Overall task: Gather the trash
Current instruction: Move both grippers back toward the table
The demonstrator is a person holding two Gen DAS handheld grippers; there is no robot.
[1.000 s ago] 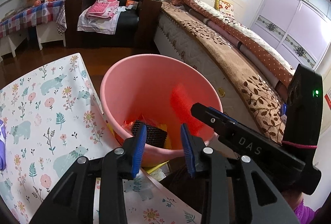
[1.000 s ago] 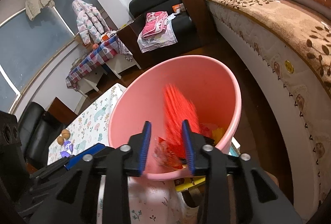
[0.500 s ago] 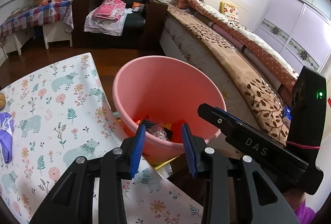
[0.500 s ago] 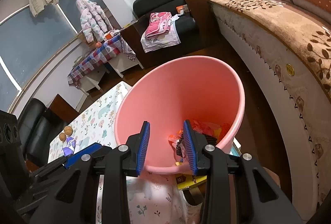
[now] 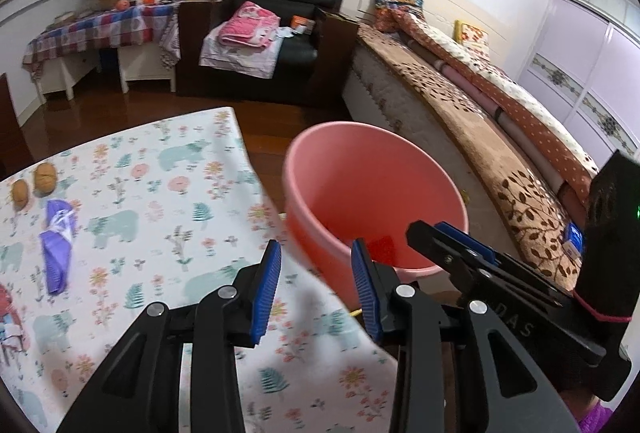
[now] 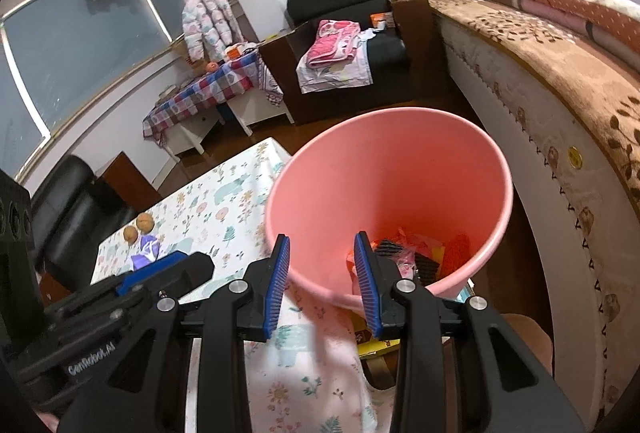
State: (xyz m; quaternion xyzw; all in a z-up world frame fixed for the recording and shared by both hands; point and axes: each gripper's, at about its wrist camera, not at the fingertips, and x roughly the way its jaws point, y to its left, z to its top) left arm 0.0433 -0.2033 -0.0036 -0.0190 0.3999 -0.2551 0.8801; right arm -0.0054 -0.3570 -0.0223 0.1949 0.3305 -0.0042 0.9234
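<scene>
Currently both tools are released and carry nothing: my left tool (image 5: 316, 285) hangs over the corner of the tabletop (image 5: 168, 193), my right tool (image 6: 322, 283) over the near rim of the pink bin (image 6: 400, 161). No wrapper sits between either pair of blue pads.

Bin stands on the floor, just beside the tabletop and near the bed (image 6: 560, 81). Inside, at the bottom, a loose heap of trash (image 6: 416, 253): red, pink, yellow and black crumpled wrappers, light stuff.

Progress, my judgement: part done, several pieces binned. Left on the floral cloth: a purple wrapper (image 5: 56, 249), twisted and flat, plus two brown round things (image 5: 34, 183) that may be nuts or food, cannot tell. Something red lies at the left edge, only partly seen.
</scene>
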